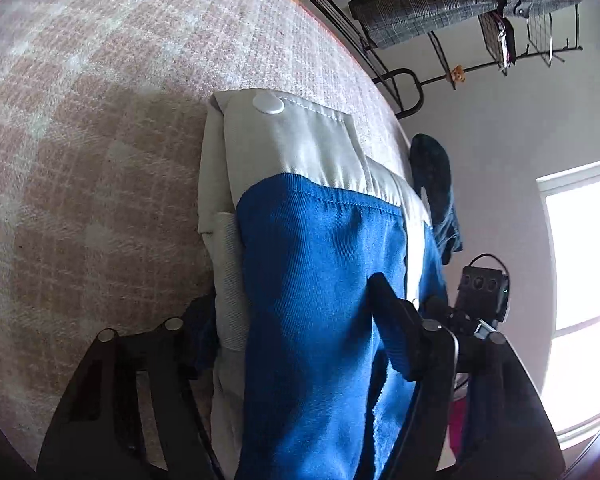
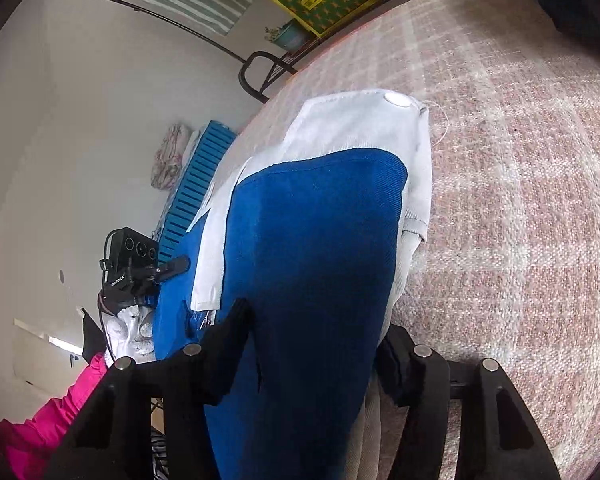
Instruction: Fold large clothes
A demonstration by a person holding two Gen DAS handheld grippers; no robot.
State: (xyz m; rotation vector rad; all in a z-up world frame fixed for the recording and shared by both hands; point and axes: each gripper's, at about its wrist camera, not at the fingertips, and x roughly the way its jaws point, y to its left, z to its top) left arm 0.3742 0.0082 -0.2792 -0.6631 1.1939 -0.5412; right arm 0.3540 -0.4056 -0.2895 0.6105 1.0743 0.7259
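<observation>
garment (image 1: 320, 272): blue-and-white, lifted over bed (image 1: 100, 140) | left gripper (image 1: 296, 328) clamped on it | right gripper (image 2: 312, 344) clamped on it | progress: mid-fold, probably; laying down and smoothing left

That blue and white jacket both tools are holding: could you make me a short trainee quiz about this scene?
1. True or false: the left tool and the right tool each grip the jacket.
2. The snap button sits on which colour panel: A blue, B white, C pink?
3. What lies under the jacket?

Key: 1 true. 2 B. 3 A pinkish checked blanket.
</observation>
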